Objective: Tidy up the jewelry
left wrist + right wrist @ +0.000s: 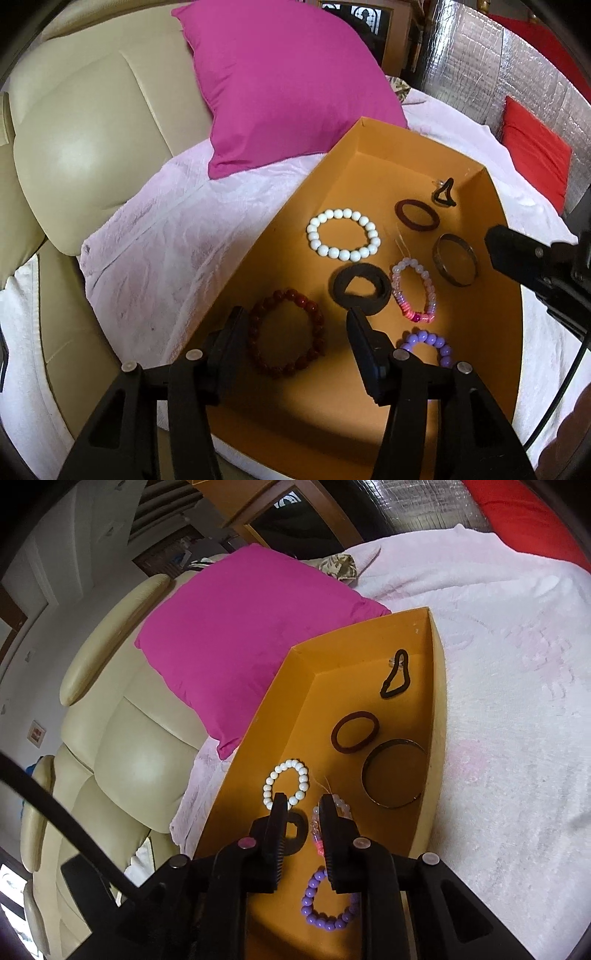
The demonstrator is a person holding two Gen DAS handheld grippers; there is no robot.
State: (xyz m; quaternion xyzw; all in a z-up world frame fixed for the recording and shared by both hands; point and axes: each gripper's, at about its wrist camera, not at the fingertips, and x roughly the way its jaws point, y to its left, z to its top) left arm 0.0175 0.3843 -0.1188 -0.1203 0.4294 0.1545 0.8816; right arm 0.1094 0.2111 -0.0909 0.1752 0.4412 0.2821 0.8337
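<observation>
An orange box (280,229) (280,709) on the bed holds several pieces. In it lie a white bead bracelet (343,234) (286,782), a dark red bead bracelet (286,334), a black fabric ring (362,290) (297,830), a pink bead bracelet (415,291), a purple bead bracelet (430,345) (330,904), a metal bangle (456,264) (395,773), a brown hair tie (417,218) (355,732) and a black hair tie (445,194) (396,675). My left gripper (295,314) is open and empty above the dark red bracelet. My right gripper (303,800) is open and empty above the black ring and pink bracelet.
A magenta pillow (284,77) (240,627) leans behind the box on a pale pink blanket (177,243) (517,701). A cream padded headboard (85,147) (122,738) is on the left. A red cushion (535,147) lies far right.
</observation>
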